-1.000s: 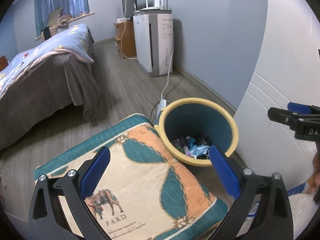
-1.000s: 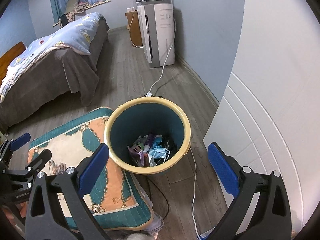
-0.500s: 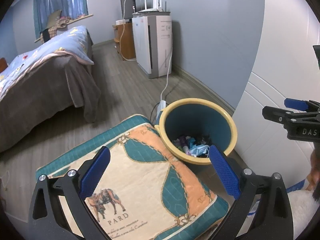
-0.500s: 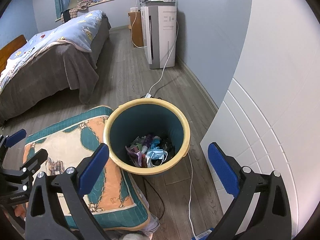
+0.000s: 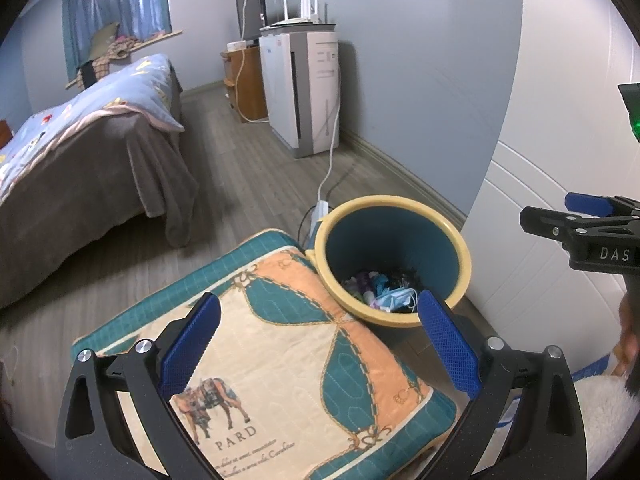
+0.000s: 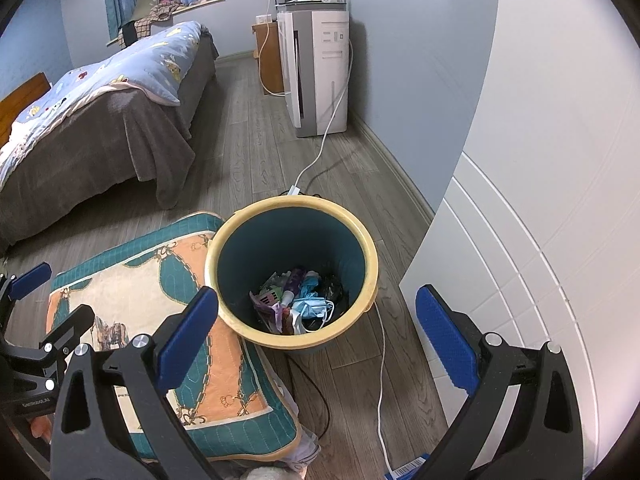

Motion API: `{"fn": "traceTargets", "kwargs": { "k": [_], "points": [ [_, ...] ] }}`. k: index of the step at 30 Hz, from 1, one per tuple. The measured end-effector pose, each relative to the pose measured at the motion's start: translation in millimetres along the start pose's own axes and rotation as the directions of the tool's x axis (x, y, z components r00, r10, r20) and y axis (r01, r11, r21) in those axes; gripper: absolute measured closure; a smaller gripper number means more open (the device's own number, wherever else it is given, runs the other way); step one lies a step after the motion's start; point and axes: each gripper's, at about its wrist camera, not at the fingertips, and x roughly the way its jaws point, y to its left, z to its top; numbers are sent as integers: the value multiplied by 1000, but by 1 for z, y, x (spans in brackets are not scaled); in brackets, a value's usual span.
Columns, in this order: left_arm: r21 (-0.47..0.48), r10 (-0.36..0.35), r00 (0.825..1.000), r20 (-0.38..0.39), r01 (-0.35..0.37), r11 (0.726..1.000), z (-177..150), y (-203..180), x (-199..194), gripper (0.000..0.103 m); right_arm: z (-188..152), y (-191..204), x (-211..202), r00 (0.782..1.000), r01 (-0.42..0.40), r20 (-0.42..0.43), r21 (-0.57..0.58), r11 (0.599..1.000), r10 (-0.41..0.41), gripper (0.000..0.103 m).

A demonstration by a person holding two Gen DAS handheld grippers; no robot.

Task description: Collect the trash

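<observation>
Grey plank floor (image 6: 248,168) runs from the bed (image 6: 100,120) to our landmark, the bin (image 6: 370,252), which stands by the white panelled wall (image 6: 520,280), probably parked there to stay out of the walkway. We see its yellow rim and teal inside; the trash (image 6: 300,300) lies at its bottom, a blue mask on top among wrappers, so the bin is far from full. A patterned cushion (image 5: 280,360) presses against the bin's side, and two cables (image 6: 382,360) trail over the floor just past the bin.

We hold the left hand-held gripper (image 5: 320,348) above the cushion, beside the bin, with its blue pads spread wide and nothing between them. We hold the right hand-held gripper (image 6: 316,340) above the bin's near rim, likewise spread wide and empty; it looks straight down into the bin, which we judge suits either a release or an inspection.

No loose trash shows on the floor near the bin, so we judge that the next step is to find some elsewhere.
</observation>
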Motion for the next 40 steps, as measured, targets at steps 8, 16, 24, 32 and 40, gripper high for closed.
{"fn": "traceTargets", "kwargs": {
  "k": [8, 16, 24, 32, 40],
  "points": [
    [4, 2, 1000, 0, -2, 1000, 0, -2, 0, 5, 0, 0, 0, 1000, -1, -2, 3, 1000, 1, 6],
    [2, -1, 1000, -1, 1, 1000, -1, -2, 1, 5, 0, 0, 0, 1000, -1, -2, 4, 1000, 1, 6],
    [5, -5, 1000, -4, 5, 1000, -1, -2, 0, 5, 0, 0, 0, 1000, -1, -2, 3, 1000, 1, 6],
    [17, -24, 1000, -2, 24, 1000, -3, 0, -3, 5, -2, -1, 1, 1000, 0, -9, 14, 1000, 1, 6],
    [13, -7, 1000, -10, 7, 1000, -4, 10, -11, 5, 0, 4, 19, 995, 64, -75, 30, 998, -61, 6]
  ]
}}
